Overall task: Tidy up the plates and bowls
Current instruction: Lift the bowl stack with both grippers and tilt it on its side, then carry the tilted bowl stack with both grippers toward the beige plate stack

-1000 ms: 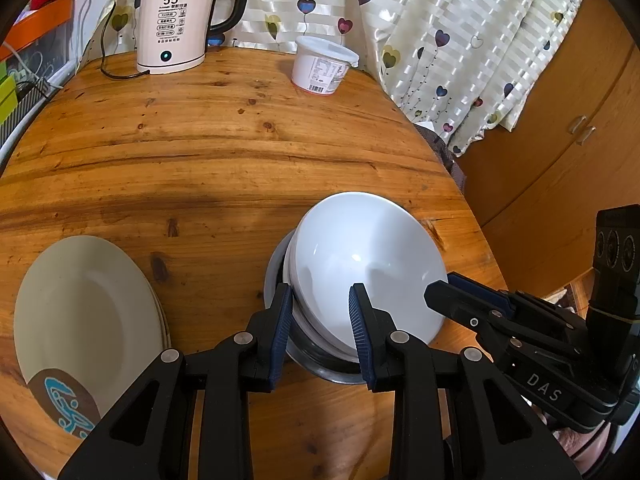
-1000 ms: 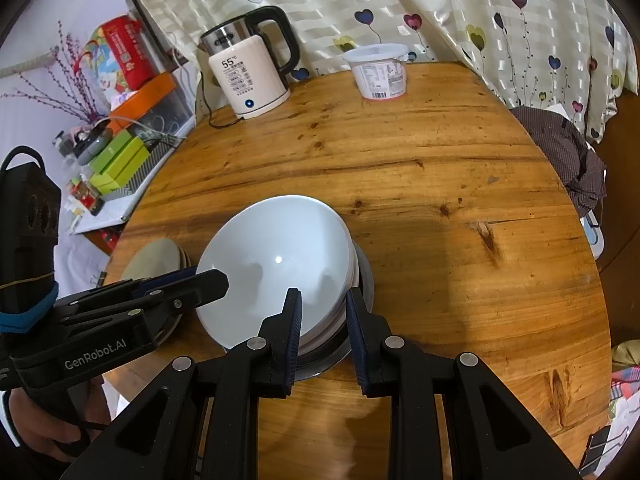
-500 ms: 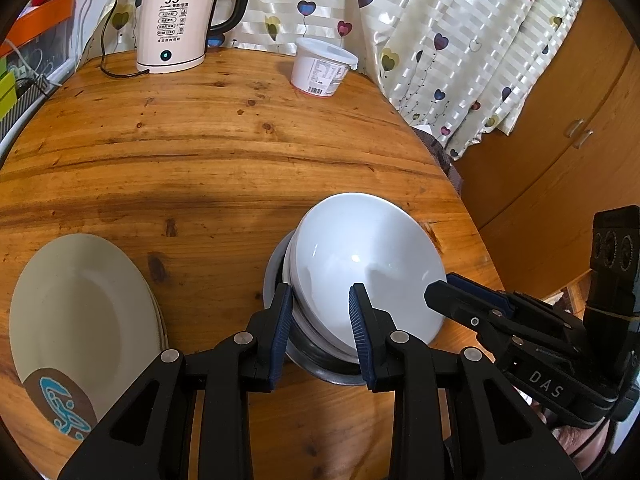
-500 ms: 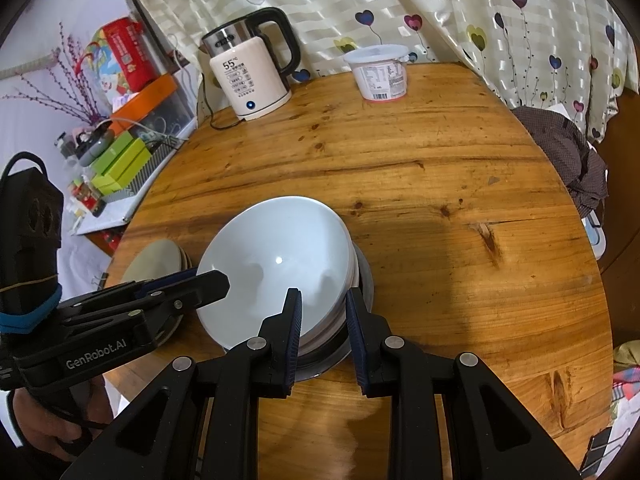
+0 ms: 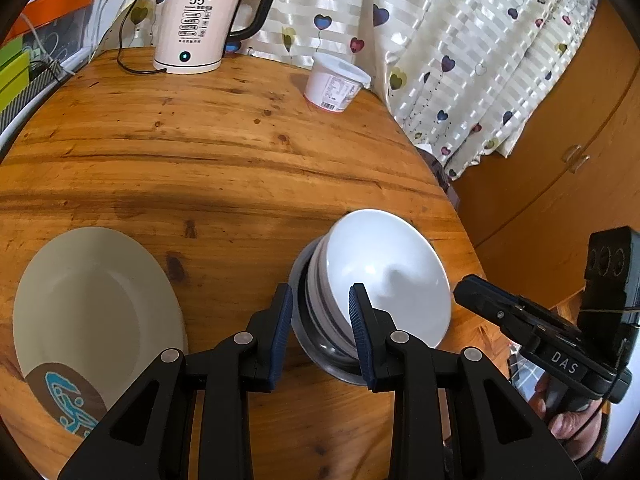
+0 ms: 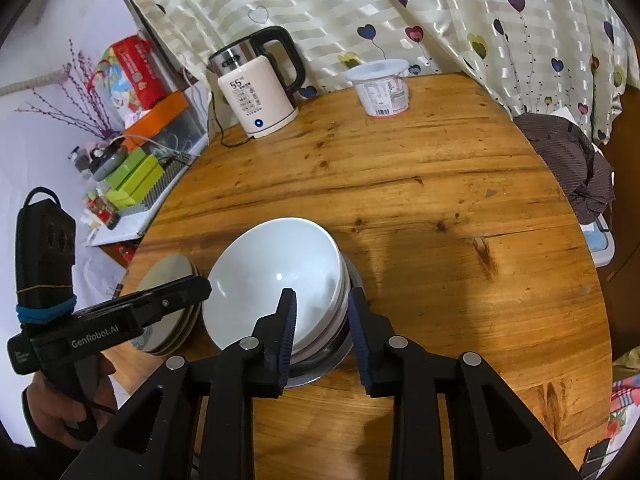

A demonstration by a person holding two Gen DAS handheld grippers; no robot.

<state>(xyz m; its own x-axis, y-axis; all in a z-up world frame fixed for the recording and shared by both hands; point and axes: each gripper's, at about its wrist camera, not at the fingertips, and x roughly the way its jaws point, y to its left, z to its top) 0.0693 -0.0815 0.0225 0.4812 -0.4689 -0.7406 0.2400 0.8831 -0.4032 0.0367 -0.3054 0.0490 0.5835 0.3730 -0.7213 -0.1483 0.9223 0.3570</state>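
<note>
Two grippers work one stack at the near edge of your round wooden table [image 5: 224,152]: white bowls [image 5: 384,268] nested in a steel bowl [image 5: 320,344]. Well to its left, at the near-left edge, sits the stack of cream plates [image 5: 96,300]. Far across, by the curtain, stand the electric kettle [image 5: 196,28] and a white tub [image 5: 334,88]. Your left gripper [image 5: 320,328] straddles the left rim of the stack, outer finger off the steel wall, so whether it pinches I cannot tell. Your right gripper [image 6: 320,332] straddles the right rim and its jaws are opening, a gap showing beside the outer pad. I judge the risk is this: the top bowl leans toward the right, so if you let go on that side while the left one tugs or lifts, the nest could slide, clatter, or drag toward the table's edge close by. Against a second ago, the right fingers stand wider apart, and the stack has drifted right in the left view, more plate now showing.
</note>
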